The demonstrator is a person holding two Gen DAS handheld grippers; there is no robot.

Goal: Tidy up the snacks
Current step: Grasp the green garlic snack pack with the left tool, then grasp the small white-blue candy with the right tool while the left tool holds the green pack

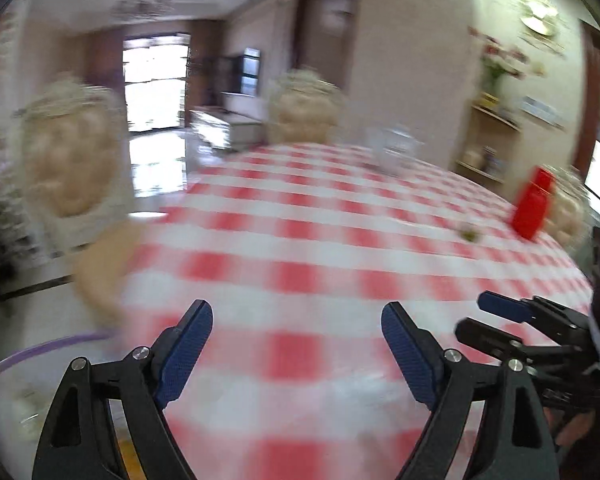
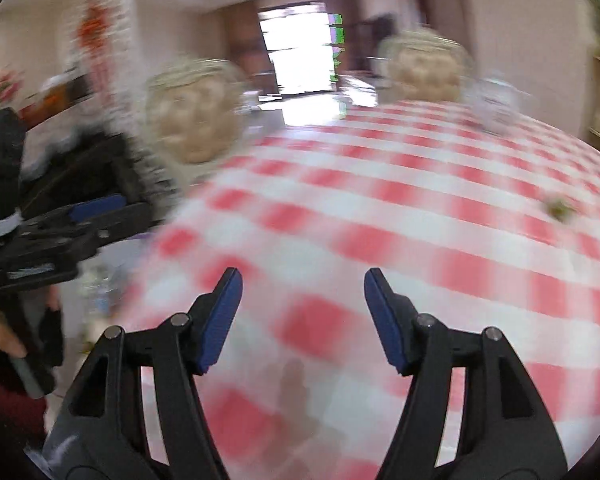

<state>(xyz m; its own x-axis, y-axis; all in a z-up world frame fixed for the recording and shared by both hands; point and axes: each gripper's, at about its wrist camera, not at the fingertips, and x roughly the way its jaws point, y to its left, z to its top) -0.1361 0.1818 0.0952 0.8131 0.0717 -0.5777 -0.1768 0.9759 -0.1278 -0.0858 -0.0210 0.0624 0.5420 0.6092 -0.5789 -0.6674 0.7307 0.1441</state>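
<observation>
Both views are blurred by motion. In the left wrist view my left gripper (image 1: 296, 312) stands open over the red-and-white checked tablecloth (image 1: 300, 240), nothing between its blue pads. A red packet (image 1: 534, 204) stands upright at the table's far right, with a small greenish snack (image 1: 470, 235) lying just left of it. My right gripper (image 1: 474, 314) shows at the right edge. In the right wrist view my right gripper (image 2: 304, 278) is open and empty above the cloth. The greenish snack (image 2: 558, 206) lies far right.
A clear container (image 1: 396, 148) stands at the table's far side. Padded chairs (image 1: 68, 152) (image 1: 304, 108) ring the table. A purple-rimmed white bin (image 1: 40, 354) sits low at the left, off the table edge. A wooden shelf (image 1: 488, 148) stands by the right wall.
</observation>
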